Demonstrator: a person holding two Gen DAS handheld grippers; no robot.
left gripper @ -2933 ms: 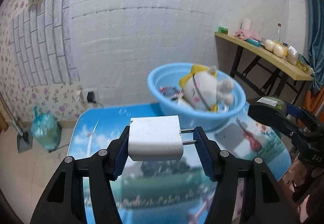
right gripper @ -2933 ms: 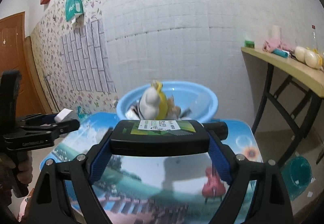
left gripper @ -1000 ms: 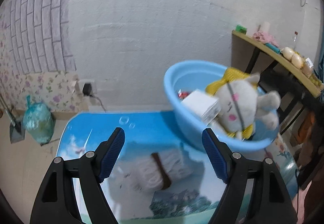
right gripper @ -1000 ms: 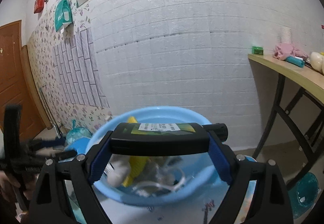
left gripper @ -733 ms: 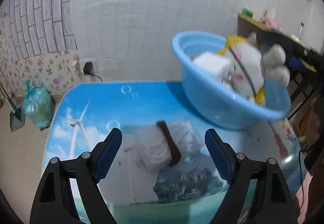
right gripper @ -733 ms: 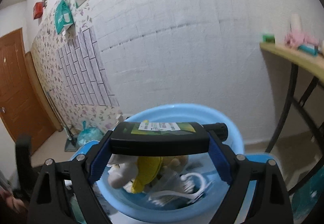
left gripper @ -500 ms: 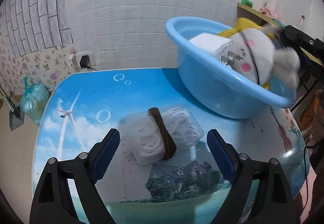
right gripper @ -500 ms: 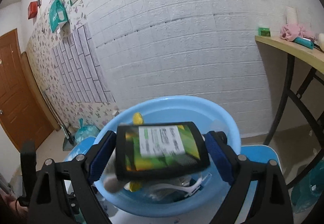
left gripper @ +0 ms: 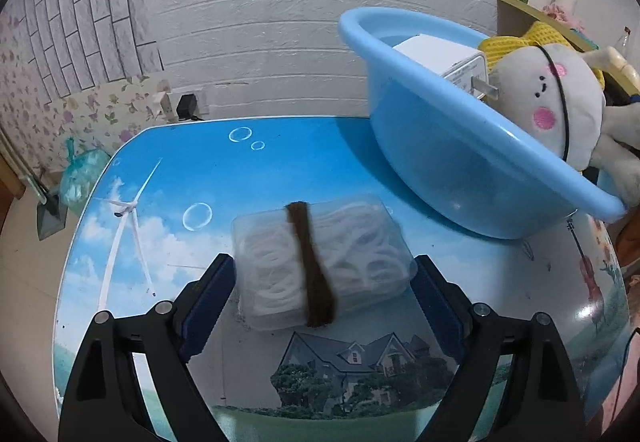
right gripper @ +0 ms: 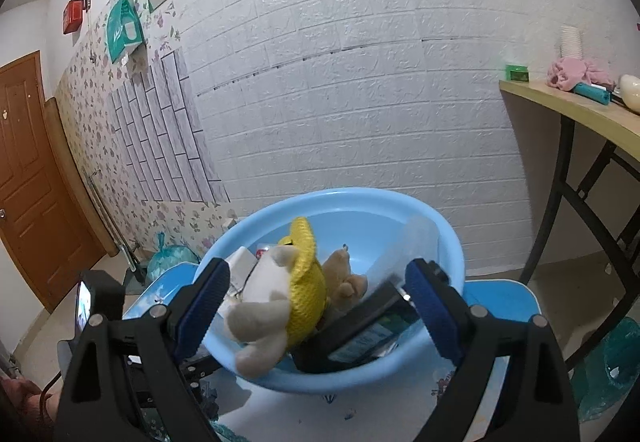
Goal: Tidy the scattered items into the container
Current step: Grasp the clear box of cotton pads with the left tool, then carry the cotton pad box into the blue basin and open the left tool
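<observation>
A clear plastic box of white loops (left gripper: 324,266) with a brown band lies on the picture-printed table (left gripper: 192,170). My left gripper (left gripper: 322,294) is open with its pads on either side of the box. The blue basin (left gripper: 448,146) stands at the back right, holding a white charger (left gripper: 440,60) and a plush toy (left gripper: 560,106). My right gripper (right gripper: 318,306) is open above the basin (right gripper: 436,238). The black bottle with a green label (right gripper: 360,338) lies in the basin beside the plush toy (right gripper: 292,298).
A wooden side table (right gripper: 580,114) with small items stands at the right wall. A green bag (left gripper: 78,178) and a dustpan sit on the floor to the left. A wall socket with a plug (left gripper: 186,107) is behind the table.
My left gripper dropped the charger into the basin, then came down around the box of loops. My right gripper opened and the black bottle fell into the basin.
</observation>
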